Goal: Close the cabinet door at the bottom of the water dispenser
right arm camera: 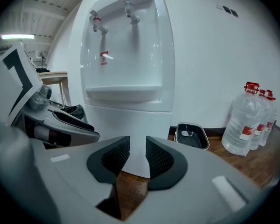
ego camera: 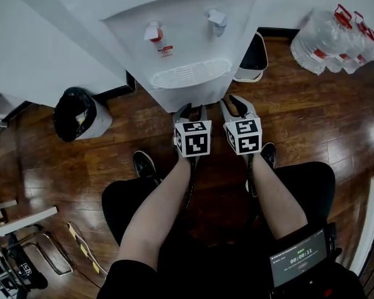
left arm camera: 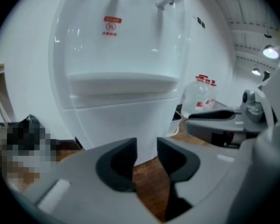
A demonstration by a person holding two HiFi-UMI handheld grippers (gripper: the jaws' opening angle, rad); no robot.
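The white water dispenser [ego camera: 174, 36] stands against the wall with two taps and a drip tray. Its lower cabinet door [left arm camera: 119, 122] [right arm camera: 130, 125] looks flush with the body, with no gap showing. My left gripper [ego camera: 191, 109] [left arm camera: 147, 148] and right gripper [ego camera: 235, 102] [right arm camera: 137, 148] hover side by side just in front of the dispenser's base, clear of it. Both are open, with a narrow gap between the dark pads and only floor and the white panel seen through it. Each gripper shows at the edge of the other's view.
A bin with a black bag [ego camera: 78, 114] stands left of the dispenser, and a dark tray-like bin [ego camera: 254, 55] right of it. Large water bottles [ego camera: 336, 39] are stacked at the far right. The person's legs and shoes [ego camera: 143, 164] rest on the wooden floor below the grippers.
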